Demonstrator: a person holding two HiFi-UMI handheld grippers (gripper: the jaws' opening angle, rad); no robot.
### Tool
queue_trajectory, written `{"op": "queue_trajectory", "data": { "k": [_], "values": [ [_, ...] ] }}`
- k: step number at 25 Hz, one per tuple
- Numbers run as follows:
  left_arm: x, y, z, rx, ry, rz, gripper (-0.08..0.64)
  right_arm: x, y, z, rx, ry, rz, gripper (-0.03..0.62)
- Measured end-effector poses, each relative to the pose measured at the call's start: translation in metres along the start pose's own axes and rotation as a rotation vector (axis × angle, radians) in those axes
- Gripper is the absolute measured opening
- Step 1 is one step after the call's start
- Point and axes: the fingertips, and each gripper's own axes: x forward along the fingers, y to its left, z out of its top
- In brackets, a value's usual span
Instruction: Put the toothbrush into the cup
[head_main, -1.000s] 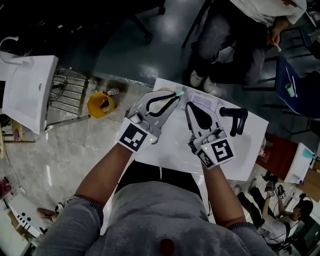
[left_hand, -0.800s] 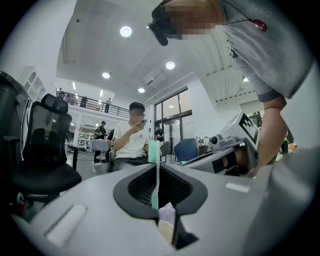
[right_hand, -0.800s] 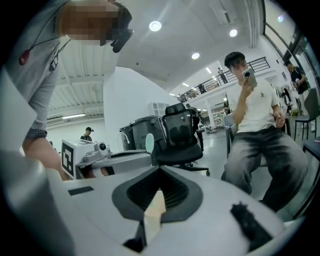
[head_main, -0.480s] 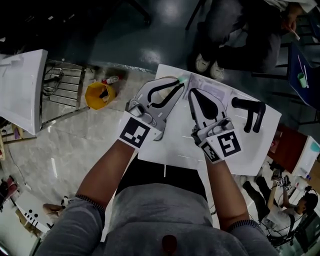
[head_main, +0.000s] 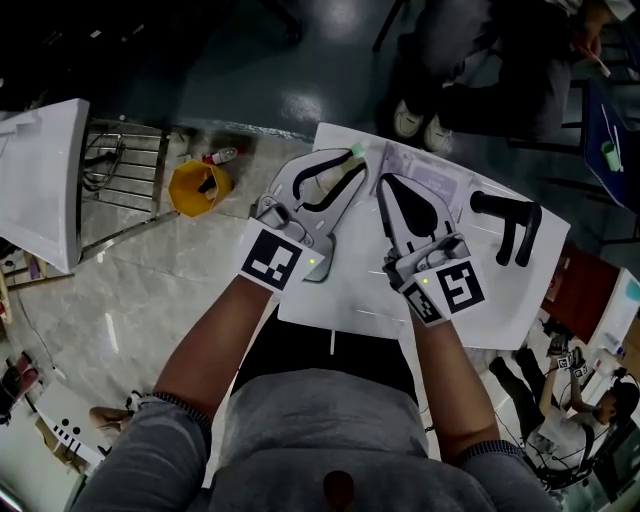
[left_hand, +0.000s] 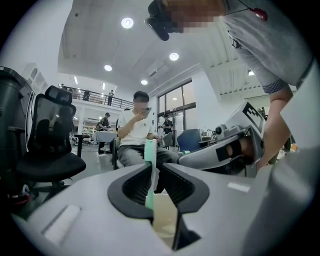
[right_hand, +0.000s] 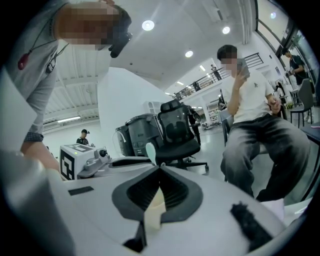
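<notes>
A mint-green toothbrush (left_hand: 150, 167) stands upright between the fingertips of my left gripper (left_hand: 152, 172). The jaws are opening, and a thin light gap shows beside the brush. In the head view its green tip (head_main: 356, 151) sticks out past the left gripper (head_main: 345, 172), over the far edge of the white table (head_main: 350, 290). My right gripper (head_main: 386, 184) hovers close beside it, shut and empty. In the right gripper view the brush head (right_hand: 150, 150) rises just past the right gripper (right_hand: 159, 169). I cannot make out the cup; a pale shape lies under the left jaws.
A black handled tool (head_main: 505, 225) lies on the table's right side and a paper sheet (head_main: 430, 175) at the far edge. On the floor to the left are a yellow bucket (head_main: 197, 185) and a metal rack (head_main: 125, 180). A person (head_main: 470, 80) sits across the table.
Both grippers have sunk toward the table, still side by side. The brush tip remains at the left fingertips, and the table now shows pale through the left gripper's loop.
</notes>
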Motion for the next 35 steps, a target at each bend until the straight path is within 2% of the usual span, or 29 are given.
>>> {"op": "queue_trajectory", "data": {
  "k": [12,21,30,35],
  "values": [
    [0.000,0.009,-0.015,-0.036,0.044,0.029,0.180,0.001,-0.001,0.000,0.009,-0.002,0.003,0.014],
    [-0.007,-0.001,-0.001,-0.018,0.034,0.022,0.183,-0.010,0.000,0.014,-0.013,-0.016,-0.007,0.014],
    [-0.027,-0.015,0.042,-0.026,0.011,0.047,0.175,-0.037,0.015,0.051,-0.048,-0.058,-0.011,0.014],
    [-0.042,-0.026,0.062,-0.016,0.008,0.031,0.158,-0.055,0.033,0.068,-0.077,-0.081,0.008,0.014]
  ]
}}
